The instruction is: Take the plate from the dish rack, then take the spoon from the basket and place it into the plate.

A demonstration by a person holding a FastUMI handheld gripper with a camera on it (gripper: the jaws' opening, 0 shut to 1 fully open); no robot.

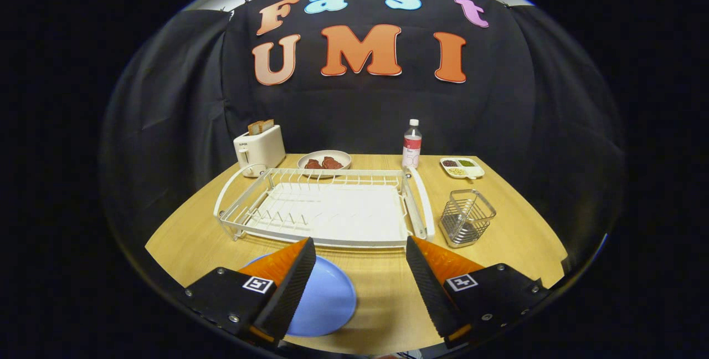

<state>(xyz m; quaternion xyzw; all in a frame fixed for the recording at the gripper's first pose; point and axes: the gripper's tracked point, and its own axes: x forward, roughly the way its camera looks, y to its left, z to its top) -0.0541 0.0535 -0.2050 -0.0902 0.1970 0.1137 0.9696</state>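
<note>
Gripper [360,270]: its fingers were held wide apart, nothing gripped between them, poised in front of the dish rack [327,212].
Plate [324,298]: a flat, round, smooth blue disc was seen lying on the surface [520,237] in front of the dish rack, partly hidden under one finger.
Dish rack: white coated wire with a flat white tray beneath; no dish was seen in it.
Basket [467,218]: a small square cup of thin metal wire, set just beside the dish rack; whether a spoon lay inside could not be told.
Risk at the basket: being light and narrow, it could be tipped or dragged if a finger caught its wires.
Risk at the spoon: a thin, smooth handle could be pinched off-centre and dropped short of the plate.
Risk at the plate: the glossy plate could be nudged along the wood-grain surface by a low pass.
</note>
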